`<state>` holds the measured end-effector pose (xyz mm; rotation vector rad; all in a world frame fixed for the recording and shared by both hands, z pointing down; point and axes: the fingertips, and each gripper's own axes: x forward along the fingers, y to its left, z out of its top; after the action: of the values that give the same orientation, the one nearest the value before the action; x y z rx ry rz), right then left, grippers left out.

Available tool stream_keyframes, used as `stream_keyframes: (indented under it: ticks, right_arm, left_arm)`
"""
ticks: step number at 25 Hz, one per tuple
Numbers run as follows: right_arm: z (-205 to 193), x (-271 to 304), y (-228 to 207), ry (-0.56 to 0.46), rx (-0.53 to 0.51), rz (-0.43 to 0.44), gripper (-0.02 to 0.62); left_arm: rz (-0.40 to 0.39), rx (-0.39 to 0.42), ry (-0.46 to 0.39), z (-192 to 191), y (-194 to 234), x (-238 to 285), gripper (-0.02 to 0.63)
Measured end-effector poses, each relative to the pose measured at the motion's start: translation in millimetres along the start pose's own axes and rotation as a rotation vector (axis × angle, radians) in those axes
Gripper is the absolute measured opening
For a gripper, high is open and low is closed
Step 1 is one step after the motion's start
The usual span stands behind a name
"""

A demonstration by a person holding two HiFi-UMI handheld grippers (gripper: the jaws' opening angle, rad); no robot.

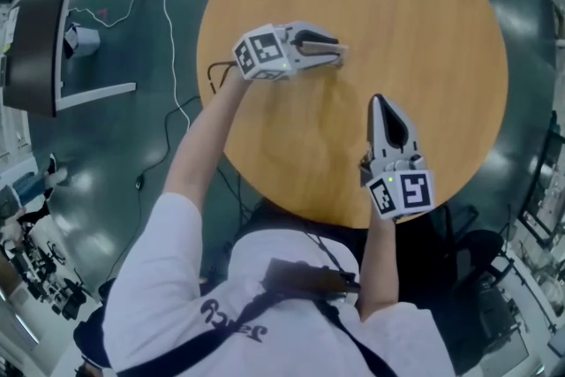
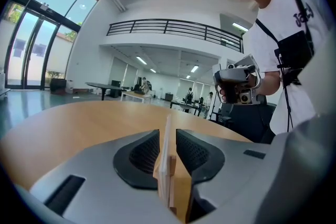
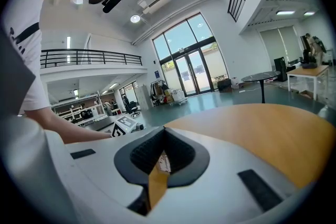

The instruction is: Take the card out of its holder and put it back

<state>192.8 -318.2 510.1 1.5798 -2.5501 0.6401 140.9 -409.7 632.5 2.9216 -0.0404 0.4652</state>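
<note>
A small wooden card holder (image 2: pixel 178 191) stands on the round wooden table (image 1: pixel 424 31), and a thin white card (image 2: pixel 166 155) rises edge-on out of its slot. My left gripper (image 2: pixel 168 131) is shut on the holder, one pad against each wooden side. In the head view the left gripper (image 1: pixel 338 56) reaches right across the table's left half. My right gripper (image 1: pixel 377 101) hovers near the front edge, pointing away from me, with its tips together (image 3: pixel 164 129). A small white scrap shows low in its gap; what it is cannot be told.
A dark monitor on a white stand (image 1: pixel 35 40) sits on the floor side at far left, with a white cable (image 1: pixel 168 57) trailing toward the table. The table's near rim (image 1: pixel 291 207) lies just in front of the person's torso.
</note>
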Motion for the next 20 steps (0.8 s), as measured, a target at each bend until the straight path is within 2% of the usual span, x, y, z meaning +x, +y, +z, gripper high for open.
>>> stream_keyframes:
  ticks: [5, 10, 15, 20]
  right_arm:
    - [-2, -3, -2, 0.000, 0.004, -0.006, 0.023]
    - [0, -7, 3, -0.004, 0.000, 0.005, 0.023]
    - [4, -8, 9, -0.010, -0.068, -0.023, 0.023]
    - [6, -8, 18, -0.021, -0.072, -0.016, 0.023]
  left_arm:
    - [-0.025, 0.011, -0.011, 6, -6, 1, 0.038]
    - [-0.048, 0.029, 0.009, 4, -14, 2, 0.028]
    - [-0.053, 0.031, 0.005, 7, -16, 0, 0.028]
    - [-0.052, 0.055, 0.011, 16, -16, -7, 0.028]
